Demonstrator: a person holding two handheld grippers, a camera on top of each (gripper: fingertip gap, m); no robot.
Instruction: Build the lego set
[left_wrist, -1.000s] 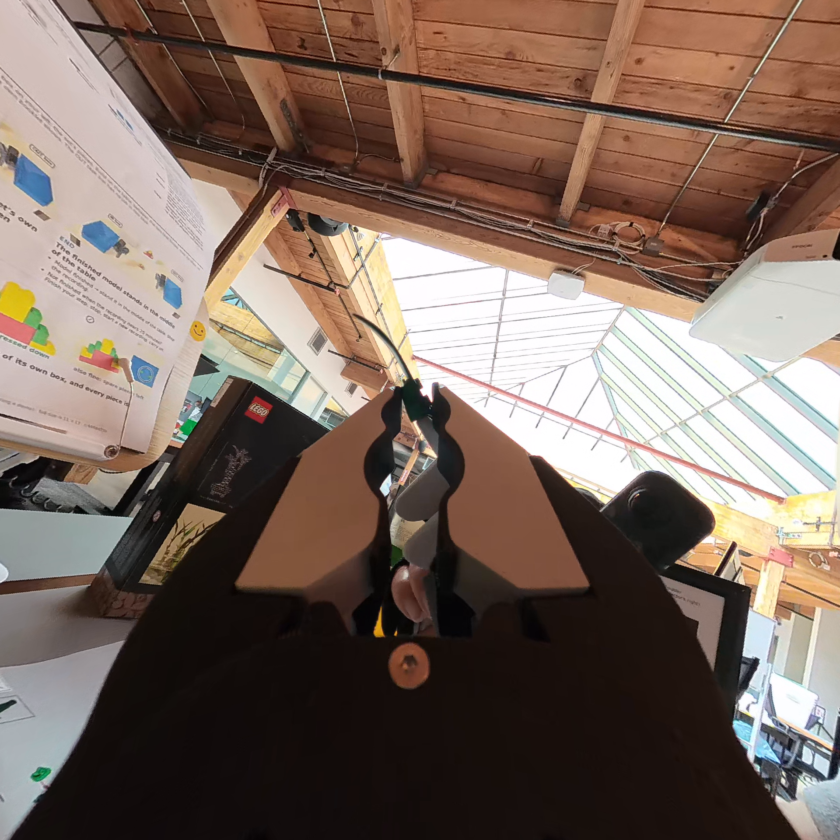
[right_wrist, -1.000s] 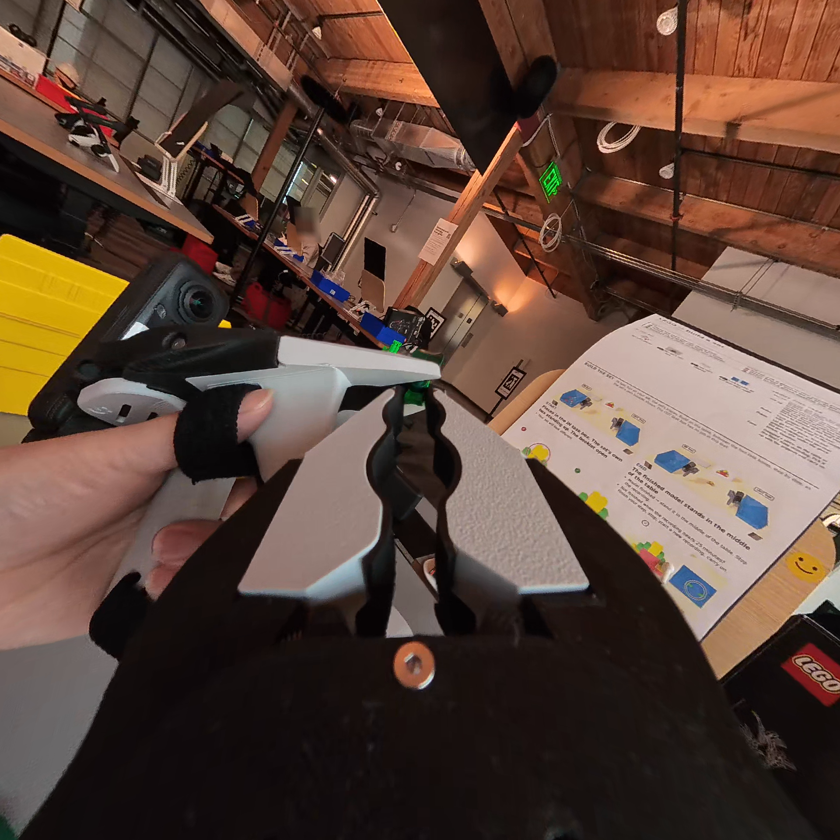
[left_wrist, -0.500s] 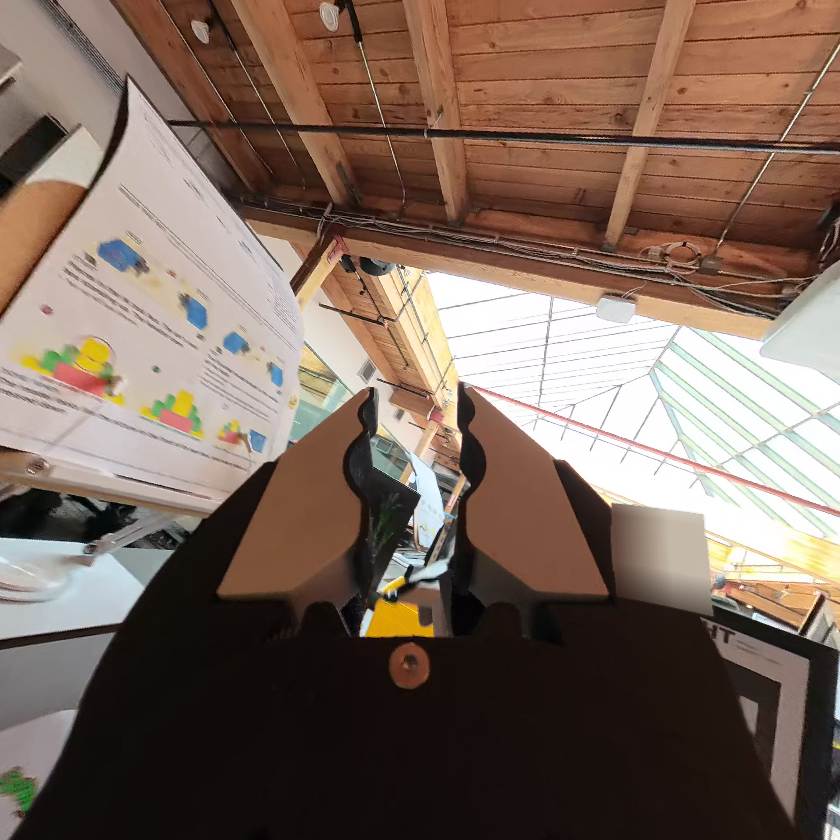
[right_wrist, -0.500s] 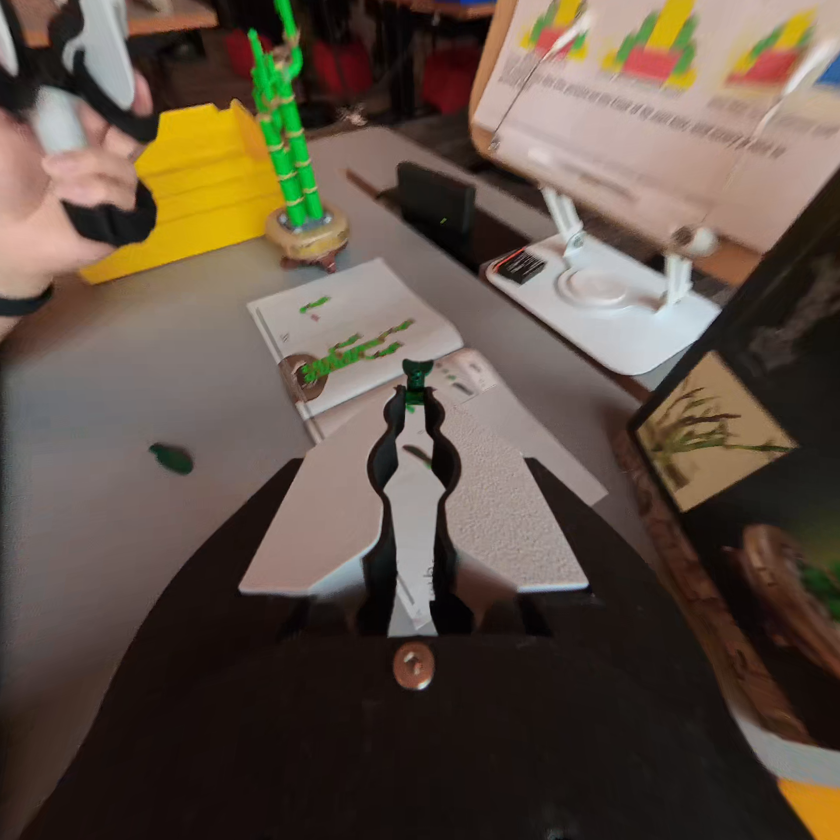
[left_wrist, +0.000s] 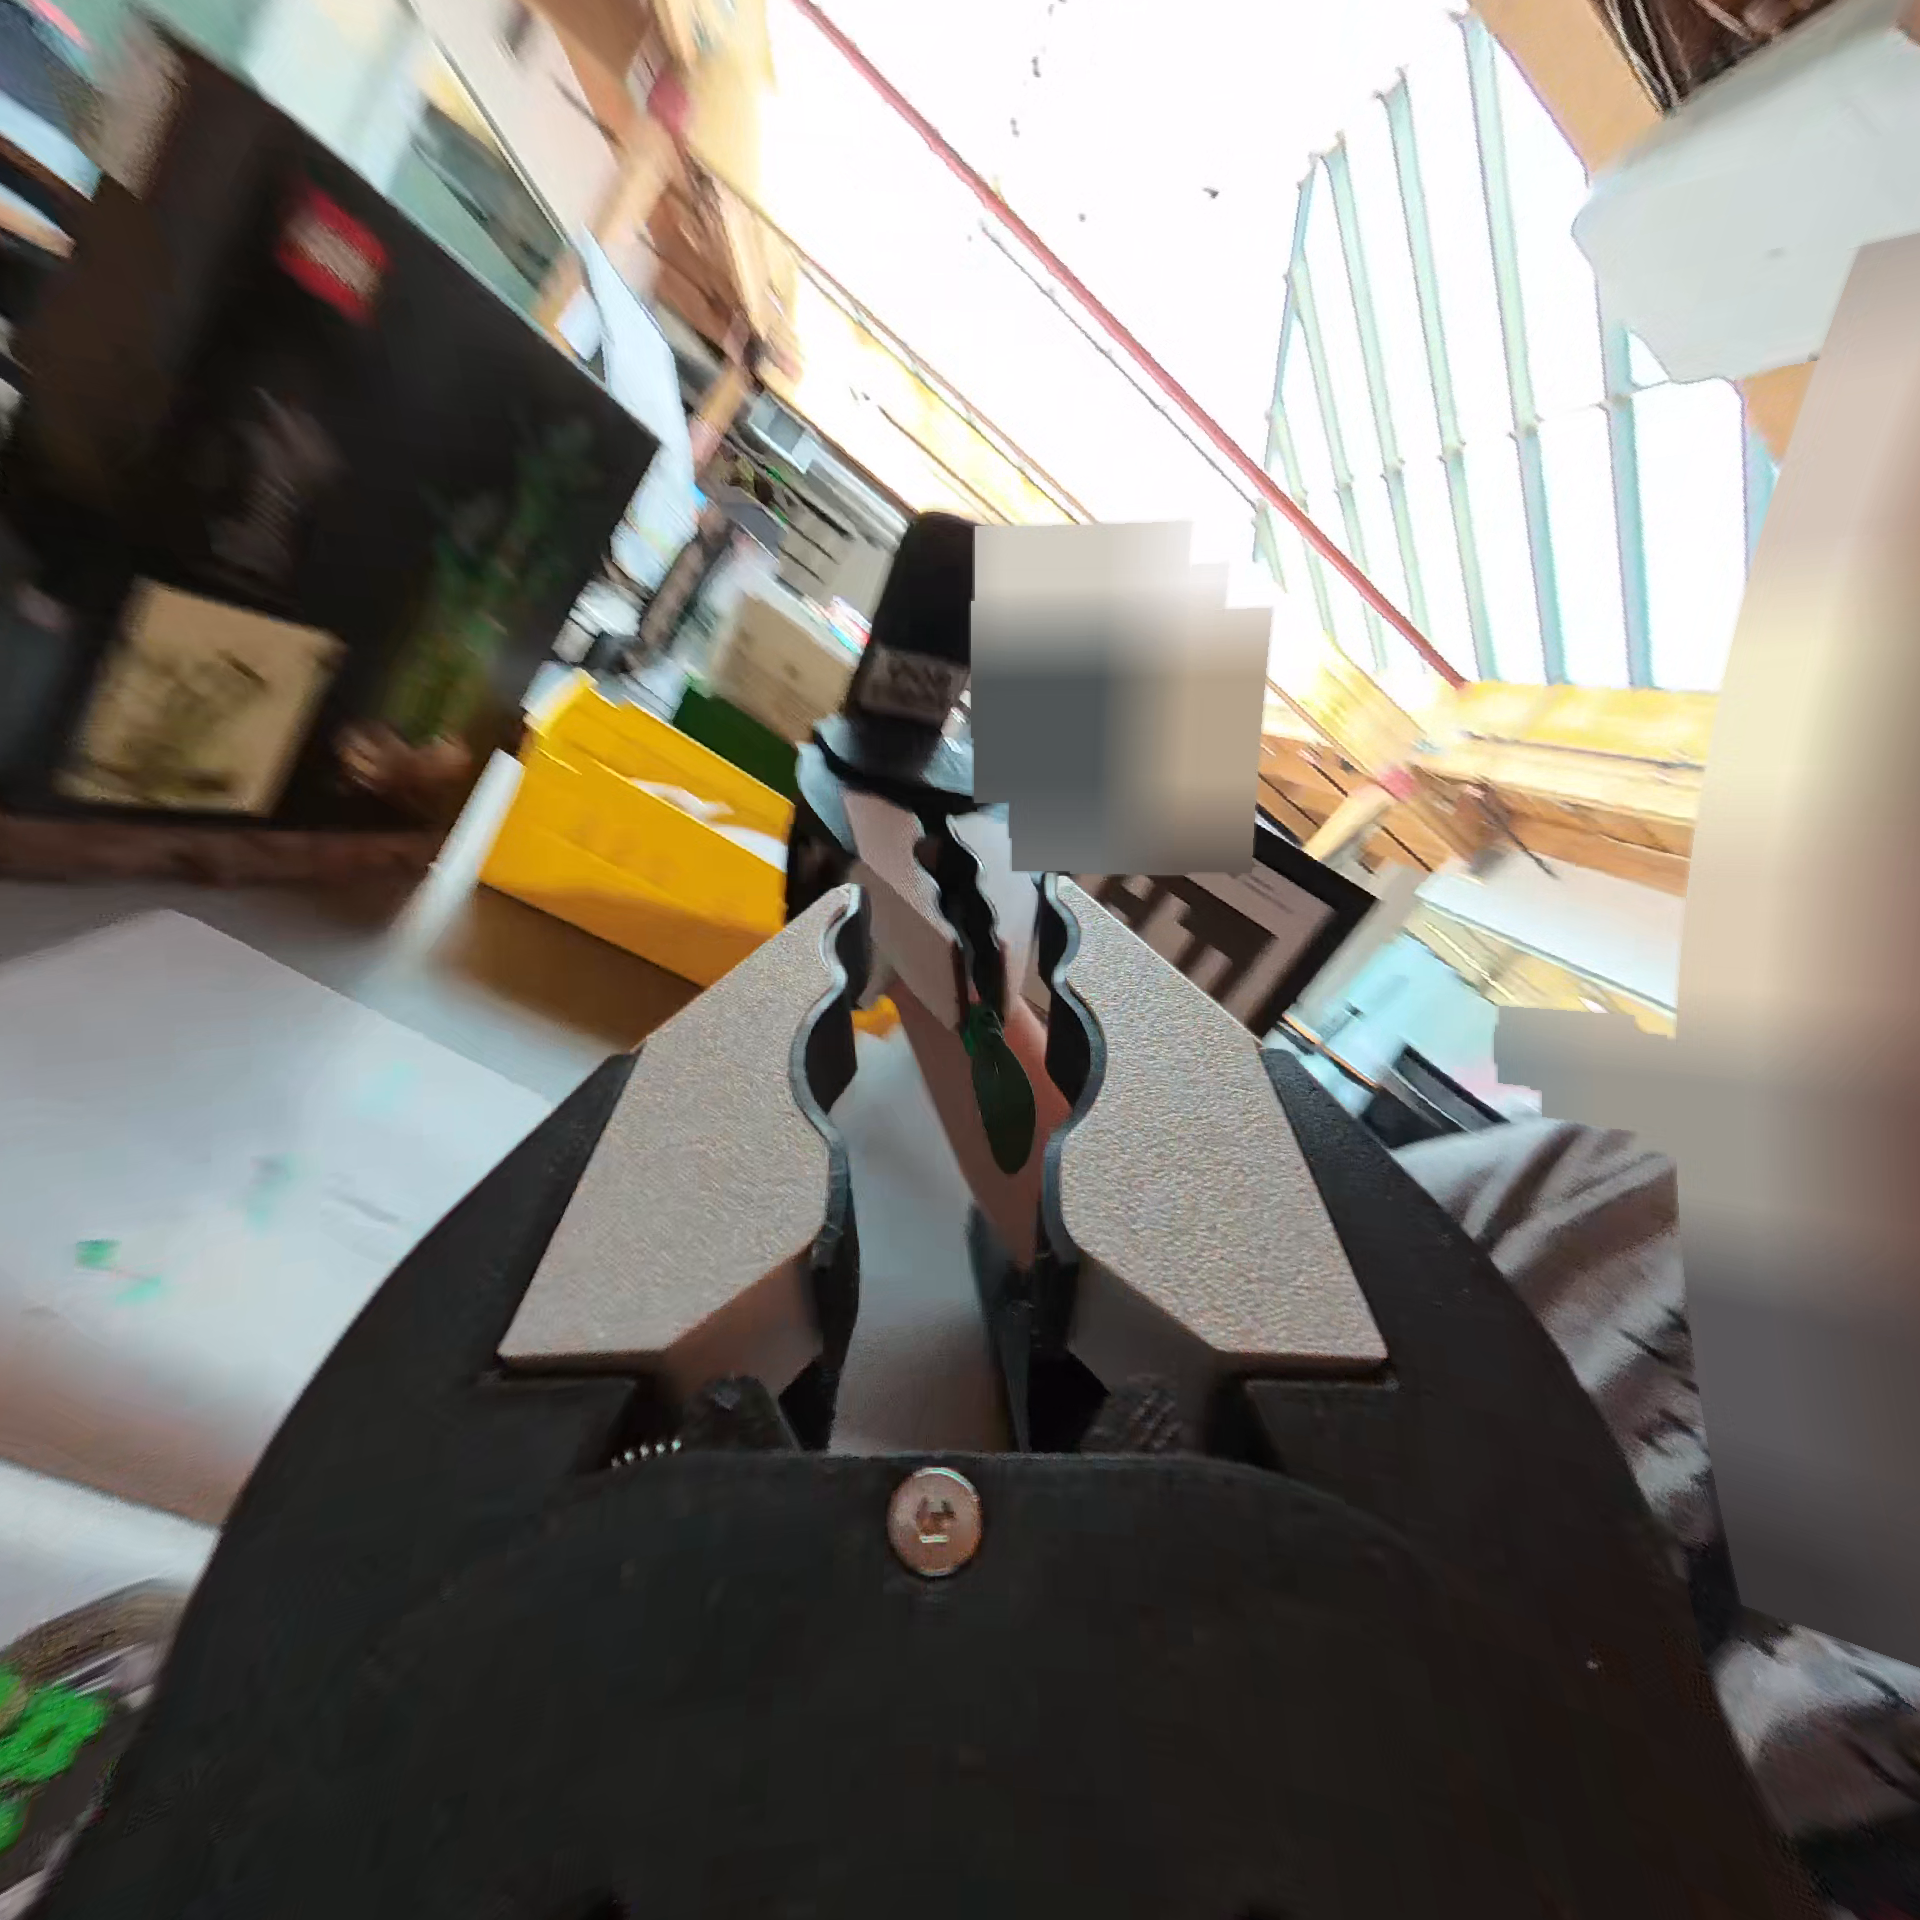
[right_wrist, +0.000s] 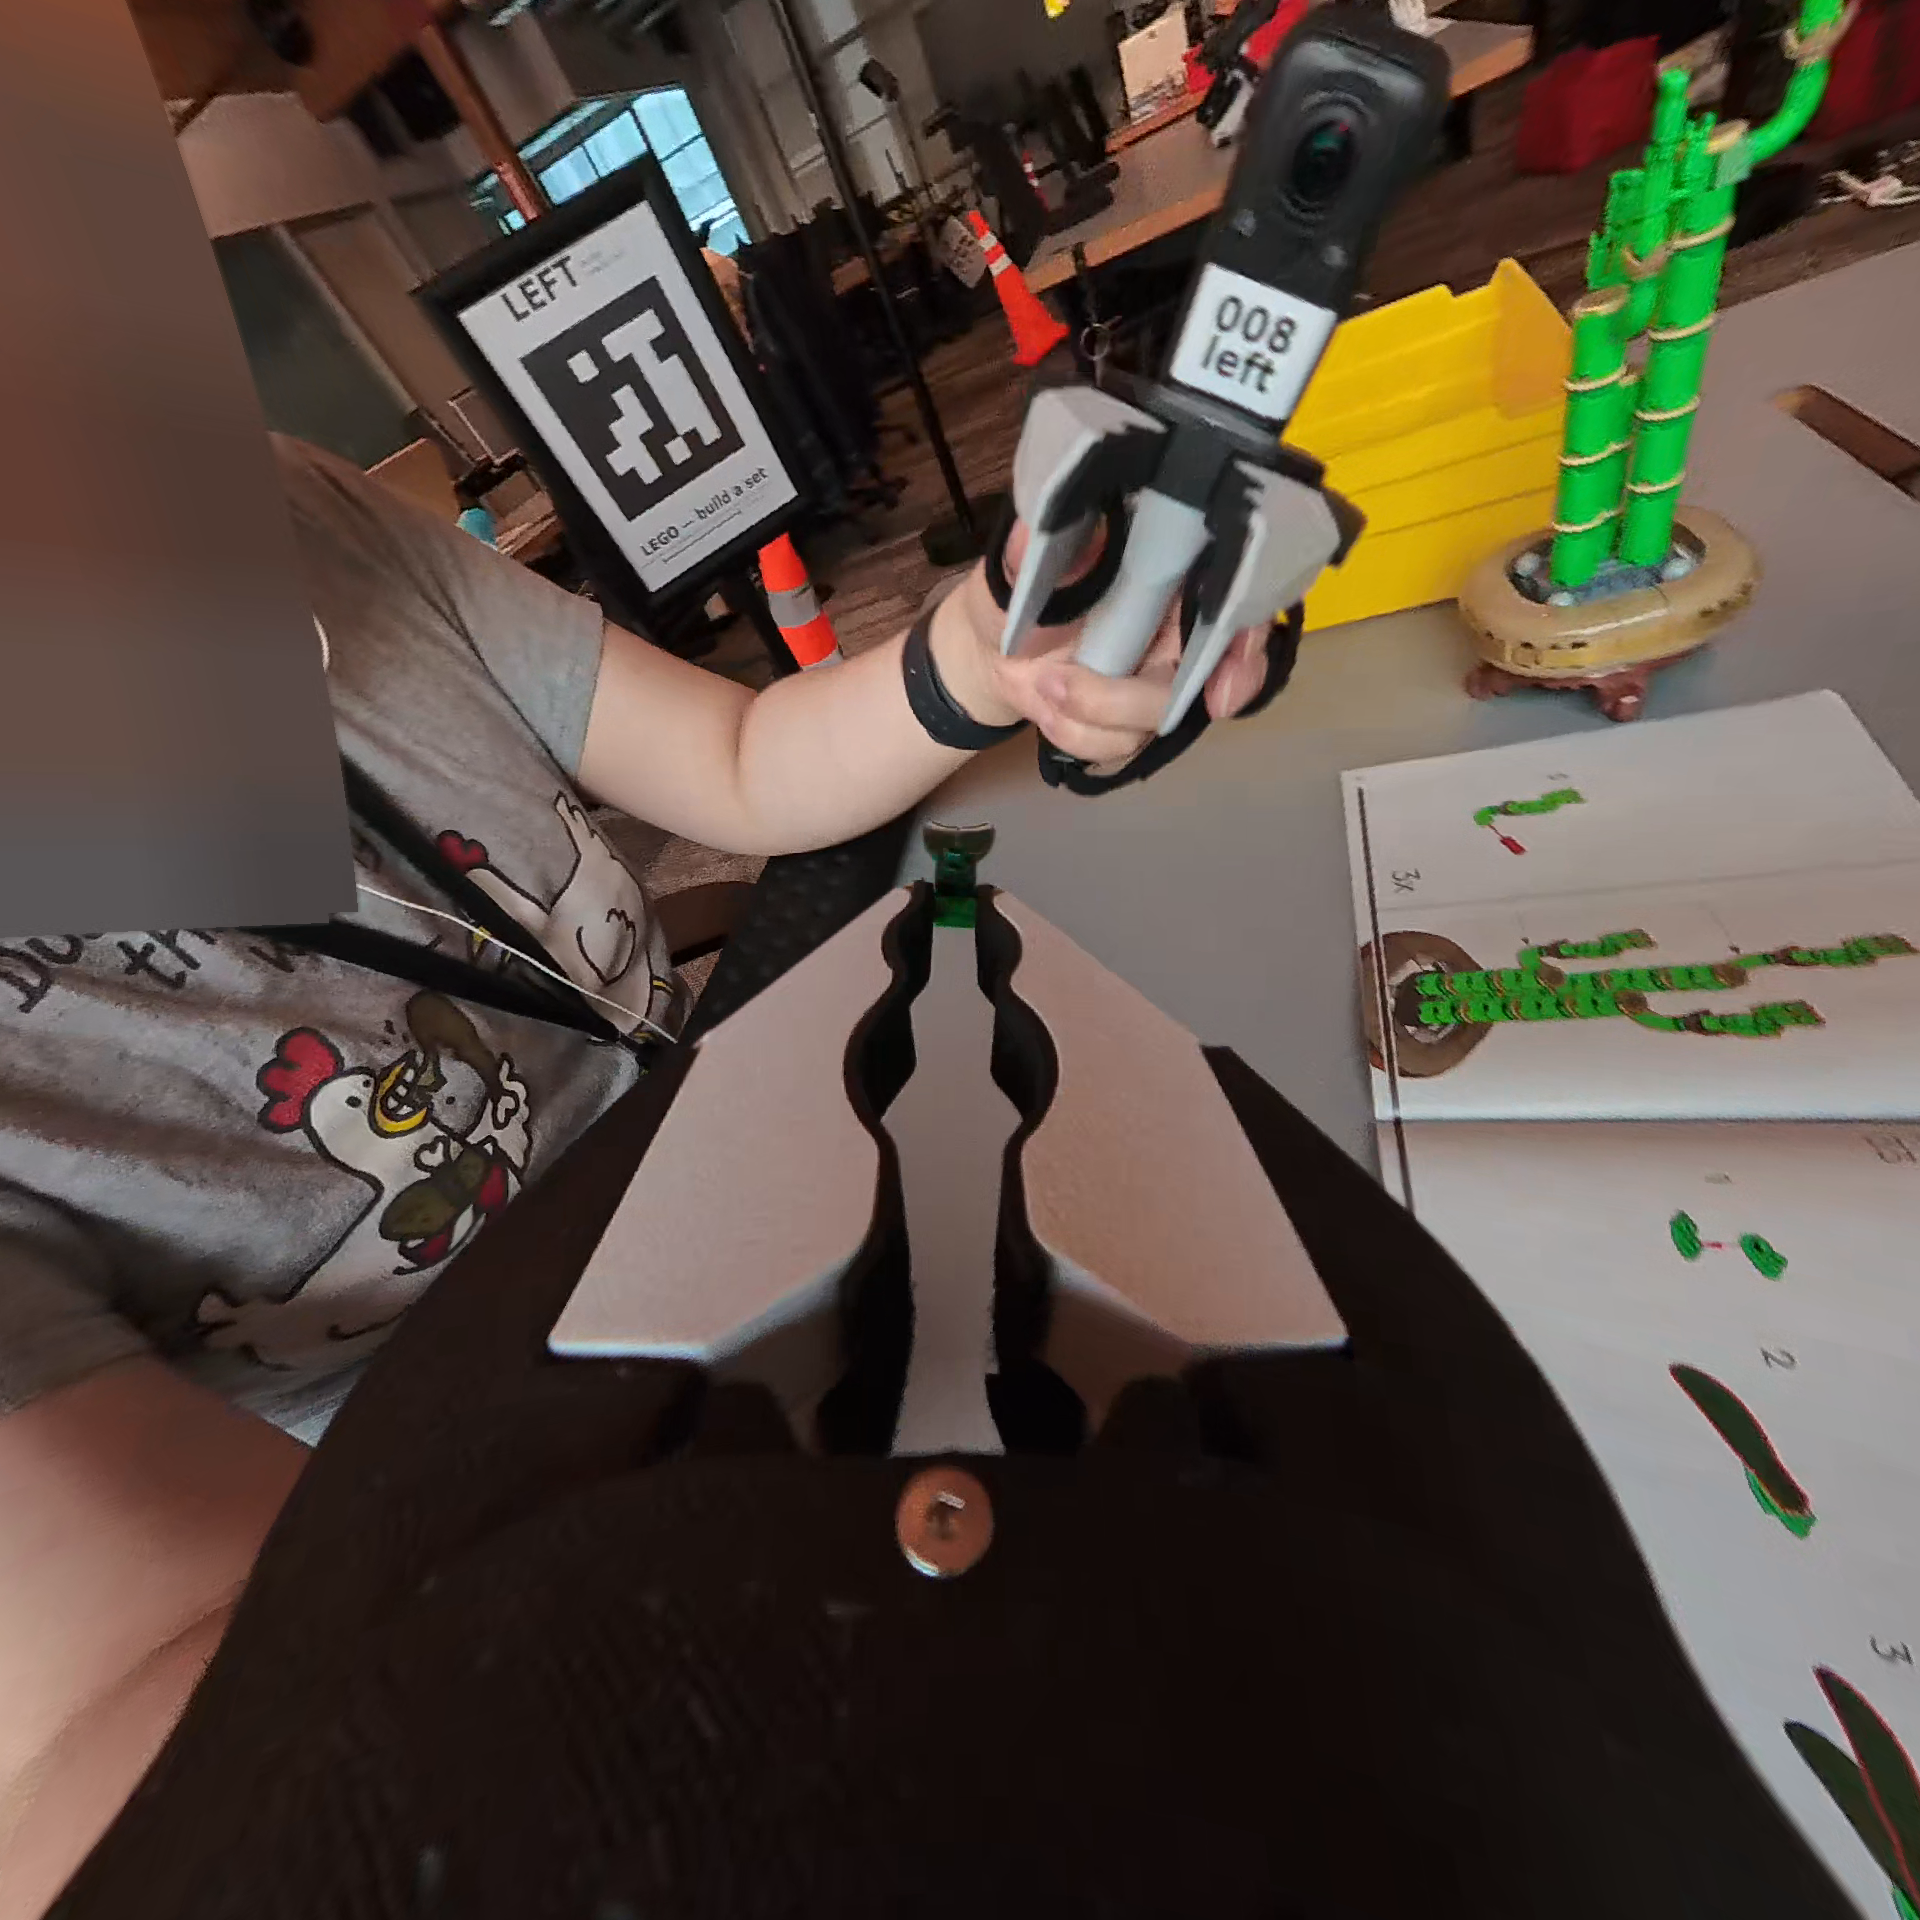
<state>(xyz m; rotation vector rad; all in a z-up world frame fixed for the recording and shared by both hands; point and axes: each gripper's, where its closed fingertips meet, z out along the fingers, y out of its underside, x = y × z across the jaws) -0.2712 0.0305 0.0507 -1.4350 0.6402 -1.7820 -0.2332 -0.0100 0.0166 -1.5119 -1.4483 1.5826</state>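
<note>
Right gripper (right_wrist: 951, 902) fingers clenched on small green lego piece (right_wrist: 953, 891) at tips, over grey tabletop (right_wrist: 1195, 831). Only right view shows open instruction booklet (right_wrist: 1621, 935) at 3 o'clock, bamboo model (right_wrist: 1636, 416) at 1 o'clock. Left gripper (left_wrist: 948, 914) fingers apart, grasping nothing; only left view shows the piece's dark green leaf (left_wrist: 997, 1091) hanging between them.

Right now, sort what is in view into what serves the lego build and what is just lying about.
For the build:
- small green piece pinched in the right gripper
- left gripper, open
- green bamboo model
- open instruction booklet
- yellow bin

Just lying about:
- framed marker sign
- orange cones
- black set box
</note>
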